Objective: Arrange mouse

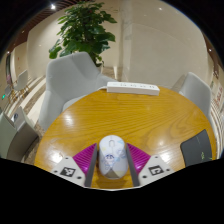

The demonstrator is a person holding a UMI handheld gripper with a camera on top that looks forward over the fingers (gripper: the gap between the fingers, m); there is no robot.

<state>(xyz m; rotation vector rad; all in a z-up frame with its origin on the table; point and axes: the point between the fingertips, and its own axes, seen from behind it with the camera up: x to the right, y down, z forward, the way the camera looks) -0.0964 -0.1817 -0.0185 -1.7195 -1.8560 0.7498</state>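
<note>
Gripper view | gripper clamped on white mouse | keyboard beyond on round table | no writing readable

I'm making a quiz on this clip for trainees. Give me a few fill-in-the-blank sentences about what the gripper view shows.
1. The white mouse sits between the gripper's two ____ pads.
2. The mouse rests on a round ____ table.
3. Beyond the mouse, at the table's far edge, lies a white ____.
4. Behind the white chair stands a leafy green ____.

Missing words: magenta; wooden; keyboard; plant
</note>
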